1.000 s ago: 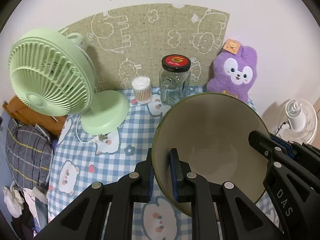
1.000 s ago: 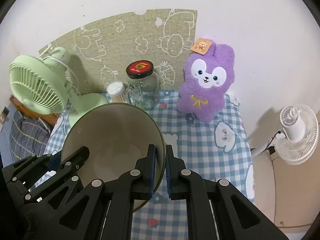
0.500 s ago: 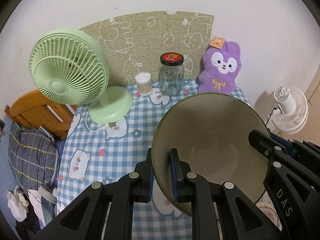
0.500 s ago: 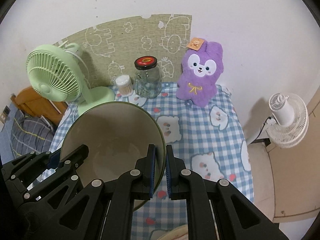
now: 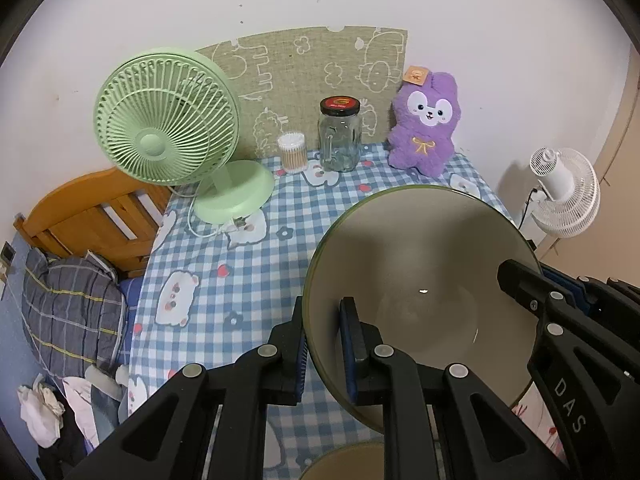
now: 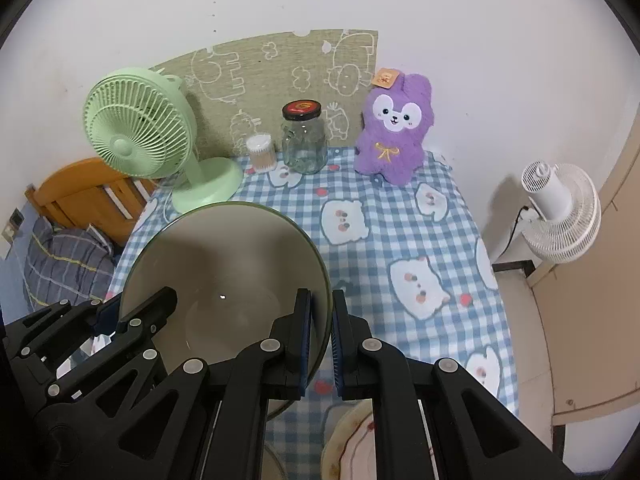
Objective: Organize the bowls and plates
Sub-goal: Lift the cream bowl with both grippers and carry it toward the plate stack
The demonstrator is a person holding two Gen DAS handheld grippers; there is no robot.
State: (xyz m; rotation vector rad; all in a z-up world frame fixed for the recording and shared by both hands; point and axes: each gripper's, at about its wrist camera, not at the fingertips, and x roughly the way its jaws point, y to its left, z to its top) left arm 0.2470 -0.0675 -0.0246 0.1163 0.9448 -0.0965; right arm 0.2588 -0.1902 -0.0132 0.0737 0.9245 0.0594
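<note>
The bowl [image 5: 420,280] is held mouth-up (perhaps slightly tilted), its rim clamped by left gripper [image 5: 323,346] and right gripper [image 6: 321,344].

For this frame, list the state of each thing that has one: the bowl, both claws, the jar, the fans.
Bowl: lifted off the table, empty, held by its rim on two sides.
Left claw: shut on the bowl's rim.
Right claw: shut on the opposite rim.
Glass jar: upright, lid on.
Green fan: upright on the tablecloth.
</note>
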